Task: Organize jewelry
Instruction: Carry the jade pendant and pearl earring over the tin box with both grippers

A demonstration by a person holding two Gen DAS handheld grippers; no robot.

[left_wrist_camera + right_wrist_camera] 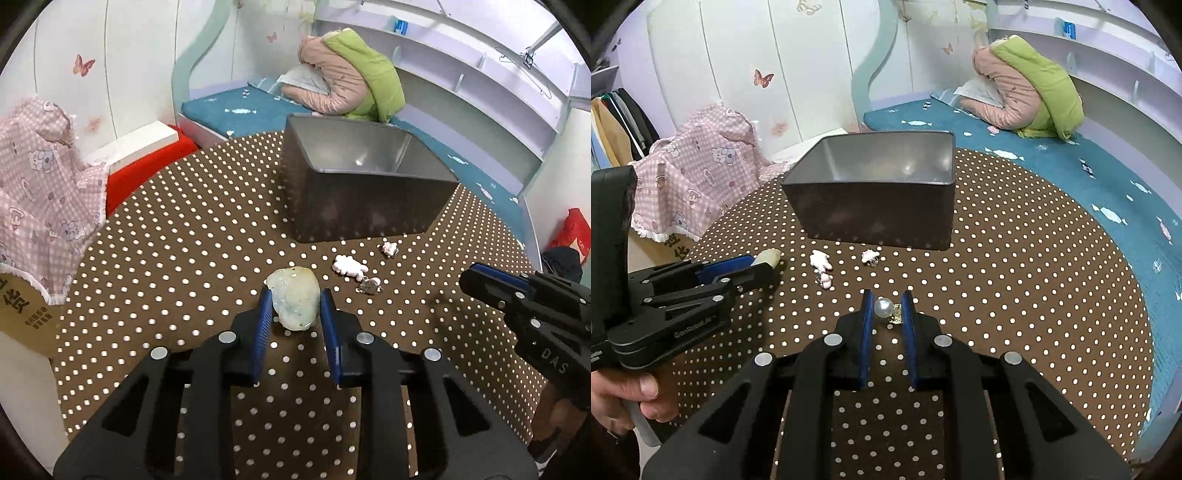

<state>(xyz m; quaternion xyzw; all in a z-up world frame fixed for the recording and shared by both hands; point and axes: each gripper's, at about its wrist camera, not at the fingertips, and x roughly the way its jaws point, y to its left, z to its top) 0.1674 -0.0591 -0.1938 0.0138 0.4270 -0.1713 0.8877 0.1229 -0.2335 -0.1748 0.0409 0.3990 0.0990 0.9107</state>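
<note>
My left gripper [294, 299] is shut on a pale green jade pendant [295, 301], both blue pads pressing its sides just above the dotted cloth. In the right wrist view that gripper [764, 263] comes in from the left with the jade pendant [770, 256] at its tips. My right gripper [886, 308] is shut on a pearl earring [884, 307] with a gold fitting. A dark metal tin [369, 184] stands open beyond both; the tin [879, 192] looks bare inside. White and pink charms [349, 266] lie between the tin and the grippers.
The brown white-dotted tablecloth [1034, 277] covers a round table. A pink checked cloth [40, 177] over a box sits at the left. Behind lies a blue mattress [1071, 177] with a pink and green jacket [1027, 88]. A hand [624, 398] holds the left gripper's handle.
</note>
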